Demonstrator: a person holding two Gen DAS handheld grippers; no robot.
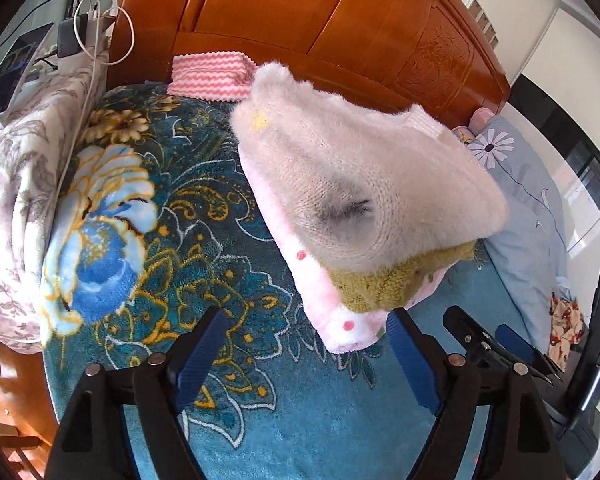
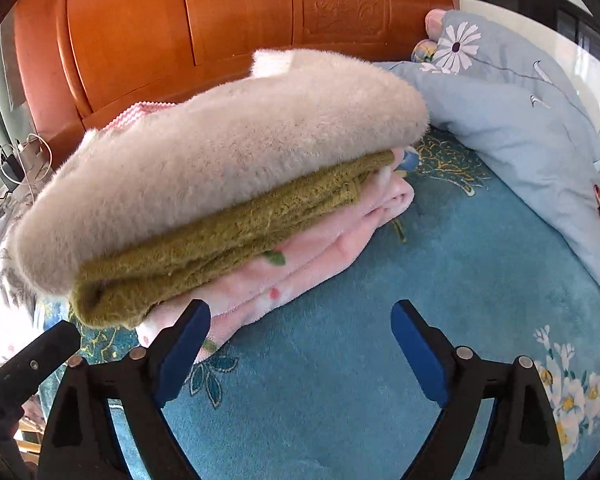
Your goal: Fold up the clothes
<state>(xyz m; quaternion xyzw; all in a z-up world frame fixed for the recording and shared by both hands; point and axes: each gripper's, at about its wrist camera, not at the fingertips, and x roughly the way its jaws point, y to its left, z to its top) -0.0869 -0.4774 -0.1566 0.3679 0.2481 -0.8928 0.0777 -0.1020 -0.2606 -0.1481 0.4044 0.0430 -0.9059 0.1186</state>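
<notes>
both the left gripper [image 1: 306, 344] and right gripper [image 2: 300, 340] gape wide, holding nothing. the stack of folded clothes [image 2: 220, 184] sits mid-bed on the teal floral blanket [image 2: 380, 320], toward the headboard [image 2: 220, 20]; soft, light, floppy, so i'd pinch its folded edges.

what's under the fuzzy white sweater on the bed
A folded olive-green knit lies directly under the fuzzy white sweater, on a folded pink spotted fleece. Anything between the layers is hidden.
</notes>
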